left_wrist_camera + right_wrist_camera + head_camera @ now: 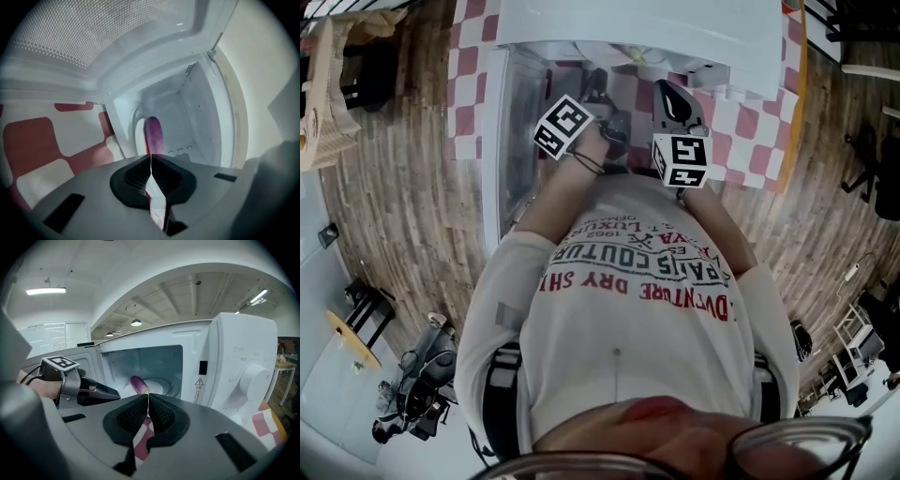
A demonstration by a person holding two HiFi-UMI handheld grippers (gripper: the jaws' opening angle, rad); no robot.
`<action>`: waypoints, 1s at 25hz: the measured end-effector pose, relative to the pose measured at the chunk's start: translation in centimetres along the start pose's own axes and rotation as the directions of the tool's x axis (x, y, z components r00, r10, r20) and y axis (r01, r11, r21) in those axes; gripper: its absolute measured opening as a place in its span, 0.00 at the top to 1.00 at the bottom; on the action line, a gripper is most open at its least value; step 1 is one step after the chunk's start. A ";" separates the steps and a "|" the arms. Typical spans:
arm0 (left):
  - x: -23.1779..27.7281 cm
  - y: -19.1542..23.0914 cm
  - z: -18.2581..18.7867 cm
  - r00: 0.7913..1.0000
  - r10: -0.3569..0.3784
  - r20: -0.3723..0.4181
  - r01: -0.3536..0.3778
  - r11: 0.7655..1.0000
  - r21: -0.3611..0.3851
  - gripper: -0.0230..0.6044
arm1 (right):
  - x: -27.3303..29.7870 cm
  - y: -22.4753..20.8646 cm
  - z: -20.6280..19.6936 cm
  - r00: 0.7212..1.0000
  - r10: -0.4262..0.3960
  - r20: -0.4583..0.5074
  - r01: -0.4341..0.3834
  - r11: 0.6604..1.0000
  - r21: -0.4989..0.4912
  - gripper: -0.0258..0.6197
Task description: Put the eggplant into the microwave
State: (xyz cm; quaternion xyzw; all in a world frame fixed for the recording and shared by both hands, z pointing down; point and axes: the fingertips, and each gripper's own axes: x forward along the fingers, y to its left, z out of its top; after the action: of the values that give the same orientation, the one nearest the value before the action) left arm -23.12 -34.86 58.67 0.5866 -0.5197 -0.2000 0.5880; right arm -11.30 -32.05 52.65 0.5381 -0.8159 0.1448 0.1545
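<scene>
The purple eggplant (153,133) (138,384) lies inside the white microwave (239,366) (675,28) on its glass turntable (165,383). The microwave door (93,42) (520,131) hangs wide open at the left. My left gripper (151,155) (115,393) (600,89) is just outside the opening, shut, with nothing between its pads. The eggplant sits beyond its tips, apart from them. Further right, my right gripper (148,394) (671,94) faces the cavity from a little further back, shut and empty.
The microwave stands on a table under a red and white checked cloth (33,140) (469,56) (265,420). Its control panel with a round dial (255,376) is right of the cavity. Wooden flooring (384,216) surrounds the table.
</scene>
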 end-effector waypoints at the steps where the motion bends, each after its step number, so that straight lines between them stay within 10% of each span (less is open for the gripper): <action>1: -0.4 -0.5 -0.1 1.000 -0.009 -0.006 0.009 1.000 0.025 0.92 | -0.2 0.1 0.2 1.000 0.004 0.005 -0.004 1.000 -0.005 0.92; 8: -3.9 -5.2 -0.5 0.995 -0.089 -0.040 0.097 0.932 0.348 0.92 | -1.8 -0.4 1.7 0.999 0.011 0.052 -0.010 1.000 -0.025 0.92; 13: -7.1 -10.4 0.4 0.979 -0.202 0.020 0.128 0.689 0.714 0.92 | -3.1 -0.2 3.7 0.994 0.029 0.103 -0.025 0.999 -0.043 0.92; 20: -10.3 -17.0 -0.5 0.938 -0.345 0.030 0.100 0.351 0.931 0.92 | -5.5 0.4 8.2 0.973 0.052 0.224 -0.035 0.996 -0.077 0.92; 25: -10.3 -18.3 -1.2 0.946 -0.322 0.031 0.061 0.272 0.960 0.92 | -6.9 0.5 10.0 0.962 0.066 0.266 -0.040 0.994 -0.105 0.92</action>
State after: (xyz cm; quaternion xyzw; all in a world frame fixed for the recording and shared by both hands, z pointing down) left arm -19.17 -29.80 38.58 0.8519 -0.5224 0.0130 0.0358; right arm -10.22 -30.17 40.69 0.5224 -0.8496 0.0340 0.0648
